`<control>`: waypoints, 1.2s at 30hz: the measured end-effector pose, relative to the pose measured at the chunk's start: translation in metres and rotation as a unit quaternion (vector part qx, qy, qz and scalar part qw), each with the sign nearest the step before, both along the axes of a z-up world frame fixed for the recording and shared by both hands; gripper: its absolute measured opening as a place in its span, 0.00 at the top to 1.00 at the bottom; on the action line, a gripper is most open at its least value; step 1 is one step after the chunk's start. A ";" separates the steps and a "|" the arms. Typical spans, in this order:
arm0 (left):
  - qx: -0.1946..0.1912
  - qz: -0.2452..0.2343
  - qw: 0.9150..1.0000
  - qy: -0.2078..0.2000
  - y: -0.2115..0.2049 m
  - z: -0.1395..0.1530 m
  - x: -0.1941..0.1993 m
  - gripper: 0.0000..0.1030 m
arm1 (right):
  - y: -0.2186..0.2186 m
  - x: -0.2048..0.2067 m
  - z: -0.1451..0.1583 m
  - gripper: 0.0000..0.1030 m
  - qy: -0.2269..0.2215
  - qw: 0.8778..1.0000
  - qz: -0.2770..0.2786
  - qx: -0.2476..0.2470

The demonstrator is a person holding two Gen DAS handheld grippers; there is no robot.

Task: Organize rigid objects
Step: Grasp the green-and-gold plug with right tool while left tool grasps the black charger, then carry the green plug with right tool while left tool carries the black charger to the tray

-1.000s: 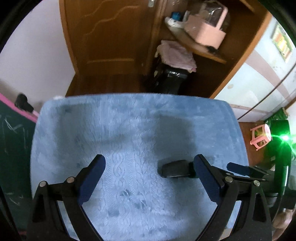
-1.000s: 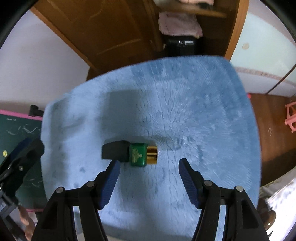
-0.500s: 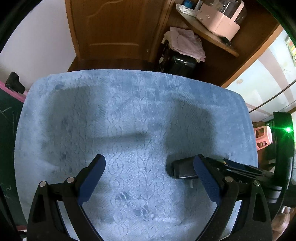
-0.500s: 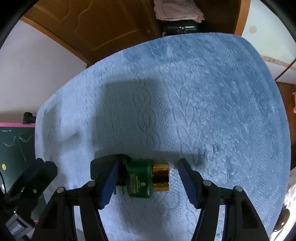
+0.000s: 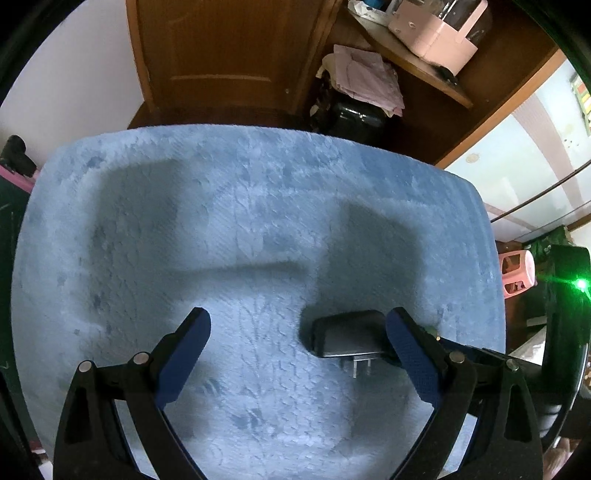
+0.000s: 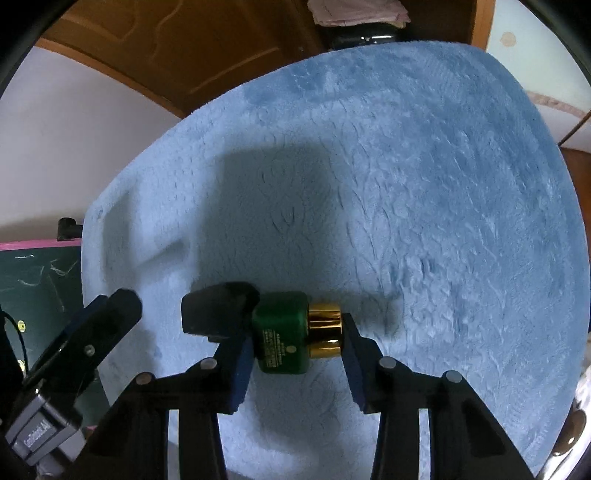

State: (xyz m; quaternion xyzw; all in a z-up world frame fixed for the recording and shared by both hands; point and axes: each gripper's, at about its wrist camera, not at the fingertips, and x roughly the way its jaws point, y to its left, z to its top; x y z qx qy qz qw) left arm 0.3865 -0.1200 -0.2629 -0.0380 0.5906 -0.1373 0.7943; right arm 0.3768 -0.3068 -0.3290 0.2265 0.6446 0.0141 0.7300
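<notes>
Covering the surface, a blue plush mat fronts a wooden door.

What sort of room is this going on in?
Most likely a room in someone's home. A wooden door stands behind the work surface, which is covered by a fluffy blue mat. A shelf holds a pink appliance, with folded cloth below it, and a pink plastic stool stands on the floor.
</notes>
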 end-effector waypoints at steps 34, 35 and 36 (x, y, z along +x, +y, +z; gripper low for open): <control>0.096 -0.011 0.994 0.049 -0.064 -0.047 -0.009 0.36 | -0.045 -0.073 0.010 0.58 0.010 0.999 -0.025 -0.026; 0.100 -0.013 0.994 0.045 -0.062 -0.045 -0.013 0.36 | -0.044 -0.074 0.011 0.58 0.010 0.999 -0.024 -0.027; 0.101 -0.013 0.994 0.042 -0.062 -0.043 -0.014 0.36 | -0.043 -0.075 0.012 0.58 0.009 0.999 -0.022 -0.027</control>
